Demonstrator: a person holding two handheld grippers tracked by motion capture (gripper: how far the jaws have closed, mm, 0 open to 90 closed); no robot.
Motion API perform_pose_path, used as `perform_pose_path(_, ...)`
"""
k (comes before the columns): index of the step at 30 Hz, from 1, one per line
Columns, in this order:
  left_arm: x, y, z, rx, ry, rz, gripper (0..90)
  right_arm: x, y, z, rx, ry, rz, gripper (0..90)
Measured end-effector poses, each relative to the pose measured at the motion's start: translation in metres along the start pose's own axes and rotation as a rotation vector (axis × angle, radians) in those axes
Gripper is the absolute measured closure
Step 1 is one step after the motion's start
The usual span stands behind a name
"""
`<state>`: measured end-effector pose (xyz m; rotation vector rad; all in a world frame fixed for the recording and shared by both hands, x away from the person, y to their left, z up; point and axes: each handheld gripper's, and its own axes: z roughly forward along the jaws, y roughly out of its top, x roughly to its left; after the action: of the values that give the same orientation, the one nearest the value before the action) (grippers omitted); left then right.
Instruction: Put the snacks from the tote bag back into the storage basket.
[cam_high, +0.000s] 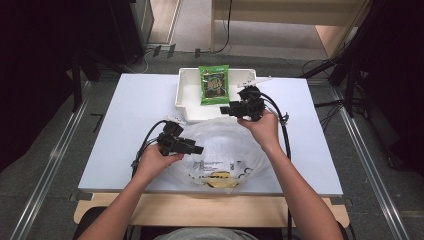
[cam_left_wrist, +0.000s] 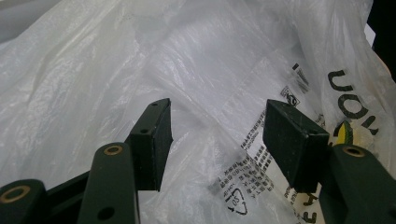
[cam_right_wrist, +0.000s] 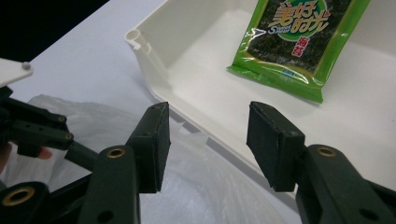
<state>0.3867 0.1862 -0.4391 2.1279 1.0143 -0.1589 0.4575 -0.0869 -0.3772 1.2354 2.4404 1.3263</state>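
Table: one white table (cam_high: 130, 130), seen from above, with a person's two forearms coming in from its near edge
Grippers: two, one in each hand
Left gripper (cam_high: 199, 149): held low over the near left part of the bag, jaws pointing across it toward the right of the high view; in the left gripper view (cam_left_wrist: 217, 140) the jaws stand spread wide, the bag's film behind the gap, neither pad pressing on it
Right gripper (cam_high: 223, 110): held at the far edge of the bag, just beside the near wall of the tray; in the right gripper view (cam_right_wrist: 208, 140) the jaws stand apart with nothing between them, the tray's near rim lying beyond the gap
Plastic bag (cam_high: 220, 150): one, thin, white and translucent, crumpled on the near middle of the table between the two hands; black print and a recycling mark on its near side (cam_left_wrist: 187, 70); something yellow shows through at its near edge, too blurred to name
Tray (cam_high: 187, 102): one, white, shallow, at the far middle of the table, touching or just beside the bag's far edge; I cannot tell which (cam_right_wrist: 196, 60)
Snack packet (cam_high: 214, 84): one, green, lying flat inside the tray toward its right half, well apart from both grippers (cam_right_wrist: 299, 42)
Hands: two; left hand (cam_high: 155, 160) wrapped round its gripper's body, right hand (cam_high: 262, 127) likewise
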Motion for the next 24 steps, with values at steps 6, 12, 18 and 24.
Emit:
perform_pose_path(6, -0.003, 0.0, -0.002, 0.002, 0.0, 0.005, 43.0, 0.008, -0.012, -0.007, -0.005, 0.014, -0.019, 50.3)
perform_pose_path(12, -0.004, 0.0, -0.005, 0.005, -0.003, 0.011, 42.9, 0.013, -0.027, -0.012, -0.001, 0.024, -0.027, 50.2)
perform_pose_path(18, -0.007, 0.0, -0.006, 0.007, -0.009, 0.012, 42.8, 0.021, -0.041, -0.017, 0.001, 0.004, -0.05, 49.9)
perform_pose_path(24, -0.01, 0.0, -0.007, 0.009, -0.013, 0.021, 42.8, 0.031, -0.054, -0.025, -0.013, 0.021, -0.056, 49.8)
